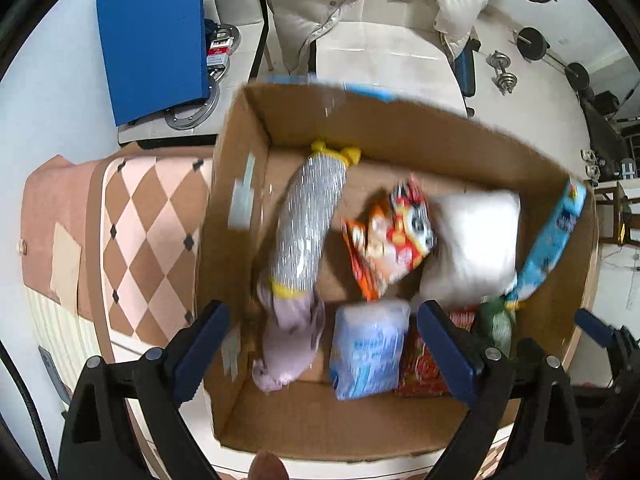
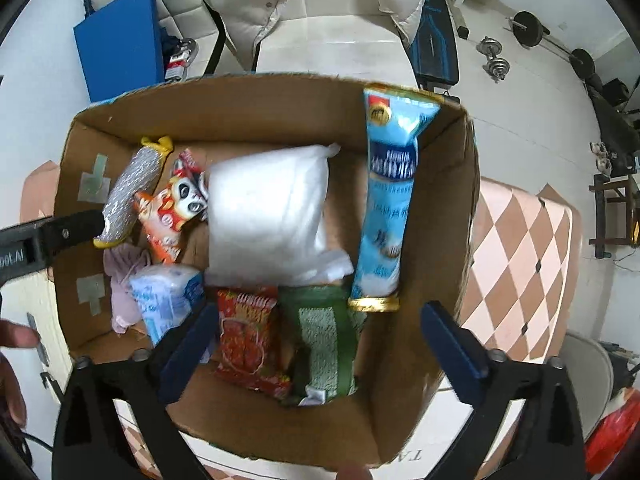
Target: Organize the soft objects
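A cardboard box holds several soft things: a grey knit roll with yellow ends, a lilac cloth, an orange-red snack bag, a white pillow pack, a pale blue tissue pack, a red noodle pack, a green cloth and a long blue bag leaning on the right wall. My left gripper is open and empty above the box's near left. My right gripper is open and empty above the near right.
The box stands on a pink-and-brown checked tablecloth. Behind it are a blue board, a white chair with a white padded jacket, and dumbbells on the floor. A hand shows at the left edge.
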`<control>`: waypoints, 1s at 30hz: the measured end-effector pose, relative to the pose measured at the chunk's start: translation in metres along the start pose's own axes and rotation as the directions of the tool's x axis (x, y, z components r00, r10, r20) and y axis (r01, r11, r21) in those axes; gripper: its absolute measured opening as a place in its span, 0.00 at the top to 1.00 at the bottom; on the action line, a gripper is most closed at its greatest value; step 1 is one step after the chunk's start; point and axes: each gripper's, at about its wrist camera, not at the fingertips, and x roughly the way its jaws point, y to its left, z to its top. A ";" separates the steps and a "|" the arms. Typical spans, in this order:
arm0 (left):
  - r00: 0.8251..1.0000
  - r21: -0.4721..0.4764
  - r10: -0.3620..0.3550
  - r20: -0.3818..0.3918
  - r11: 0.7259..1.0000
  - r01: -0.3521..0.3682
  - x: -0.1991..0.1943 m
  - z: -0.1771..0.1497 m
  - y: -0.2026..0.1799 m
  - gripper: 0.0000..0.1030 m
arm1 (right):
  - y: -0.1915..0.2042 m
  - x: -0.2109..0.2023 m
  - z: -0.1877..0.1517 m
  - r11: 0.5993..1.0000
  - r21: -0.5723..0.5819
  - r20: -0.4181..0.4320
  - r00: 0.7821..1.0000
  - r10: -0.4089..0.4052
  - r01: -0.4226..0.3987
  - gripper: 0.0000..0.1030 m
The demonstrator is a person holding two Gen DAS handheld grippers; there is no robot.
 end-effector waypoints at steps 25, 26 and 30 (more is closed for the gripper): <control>0.923 0.005 0.080 0.376 0.996 -0.089 -0.129 -0.169 -0.022 0.06 | 0.007 -0.124 -0.147 0.999 0.049 0.276 0.961 -0.017 0.004 0.00; 0.911 0.003 0.094 0.401 0.995 -0.104 -0.137 -0.180 -0.023 0.06 | 0.008 -0.133 -0.156 0.999 0.046 0.297 0.955 -0.019 0.006 0.00; 0.886 0.012 0.095 0.454 0.994 -0.113 -0.163 -0.221 -0.025 0.06 | 0.009 -0.176 -0.202 0.999 0.043 0.382 0.924 -0.028 0.012 0.00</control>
